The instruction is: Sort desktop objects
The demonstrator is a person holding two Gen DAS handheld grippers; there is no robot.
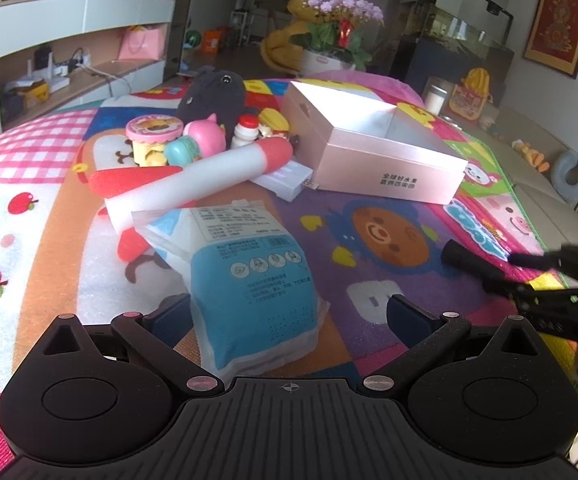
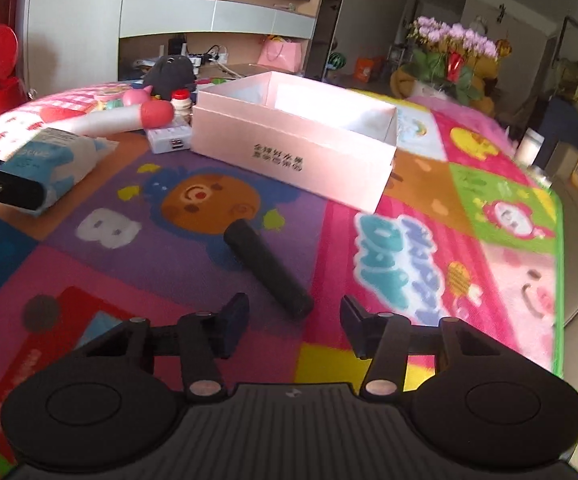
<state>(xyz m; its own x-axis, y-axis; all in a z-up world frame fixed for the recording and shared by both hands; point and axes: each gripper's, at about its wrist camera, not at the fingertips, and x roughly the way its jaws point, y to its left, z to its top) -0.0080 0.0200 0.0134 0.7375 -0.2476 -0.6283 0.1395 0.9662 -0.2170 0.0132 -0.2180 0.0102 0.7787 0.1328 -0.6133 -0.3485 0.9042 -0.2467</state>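
An open pink box (image 1: 373, 148) (image 2: 293, 136) stands on the colourful play mat. My left gripper (image 1: 289, 312) is open, its fingers either side of the near end of a blue and white packet (image 1: 245, 276) (image 2: 49, 160). My right gripper (image 2: 293, 320) is open just behind the near end of a black cylinder (image 2: 267, 268) (image 1: 473, 262) lying on the mat. The right gripper also shows at the right edge of the left wrist view (image 1: 561, 280). A white foam rocket with red tips (image 1: 193, 184) (image 2: 125, 118) lies behind the packet.
A white plastic case (image 1: 285, 178) (image 2: 169, 138) lies beside the box. Behind it are a black plush toy (image 1: 213, 98), a pink toy (image 1: 205, 140), a small bottle with a red cap (image 1: 247, 130) and a round yellow tin (image 1: 153, 134). The mat's right edge (image 2: 557, 280) drops to the floor.
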